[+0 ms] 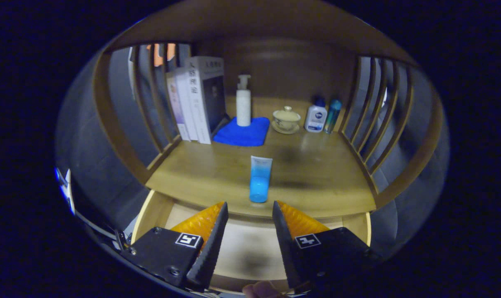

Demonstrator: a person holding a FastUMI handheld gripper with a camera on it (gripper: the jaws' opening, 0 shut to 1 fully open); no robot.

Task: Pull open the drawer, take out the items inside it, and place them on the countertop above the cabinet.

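We see tube (260,179) upright on countertop (316,174), near front edge, just ahead of gripper (250,213) — fingers apart, nothing between them, over open drawer (250,248) below countertop. Behind tube: cloth (243,132) with pump bottle (243,101) standing on it. Left of cloth, books (198,99) upright against left slatted side (151,95). Right of cloth: lidded cup (286,118) on saucer, then bottle (315,116), slim bottle (332,116) — last beside right slatted side (374,111).

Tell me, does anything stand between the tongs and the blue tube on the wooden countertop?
Nothing visible does. The open tongs are empty, and the blue plastic tube stands upside down on its cap just ahead of them, near the wooden countertop's front edge.
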